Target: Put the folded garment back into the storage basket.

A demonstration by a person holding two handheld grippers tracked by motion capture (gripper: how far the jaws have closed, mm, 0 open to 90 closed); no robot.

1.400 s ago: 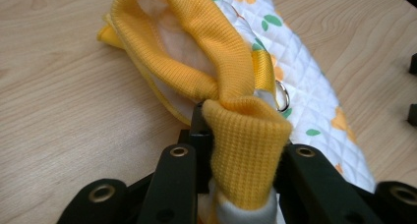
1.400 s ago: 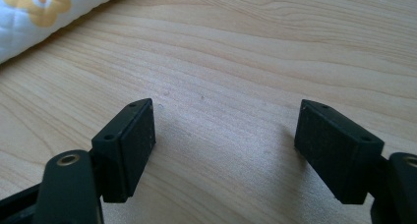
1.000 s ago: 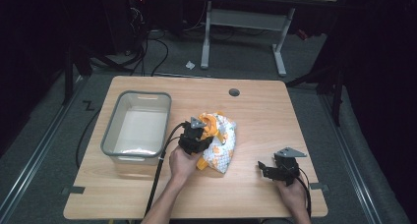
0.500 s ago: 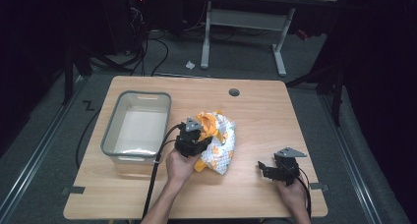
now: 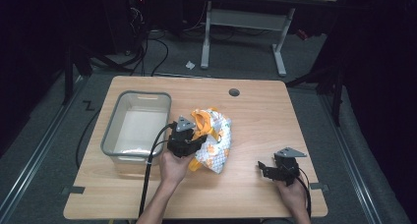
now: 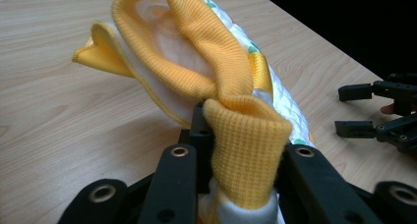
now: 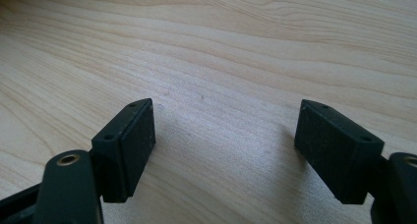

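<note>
A small white quilted garment (image 5: 216, 138) with orange ribbed trim and coloured prints lies bunched mid-table. My left gripper (image 5: 191, 141) is at its left edge, shut on a fold of the orange trim (image 6: 246, 145), which bulges up between the jaws. The rest of the garment (image 6: 196, 62) stretches away from the gripper, partly raised off the wood. My right gripper (image 5: 266, 169) rests near the table's front right, apart from the garment, and it appears again as the right gripper (image 6: 378, 116) farther off. The right gripper (image 7: 226, 145) stands open over bare wood, nothing between its pads.
A clear plastic bin with a grey rim (image 5: 111, 135) stands at the table's left, close beside the left hand. A round cable hole (image 5: 234, 92) sits near the far edge. Cables trail from both grippers off the front edge.
The left hand has risen a little and shifted slightly toward the bin, drawing the pinched trim and the garment's near edge with it. The right gripper has stayed put.
</note>
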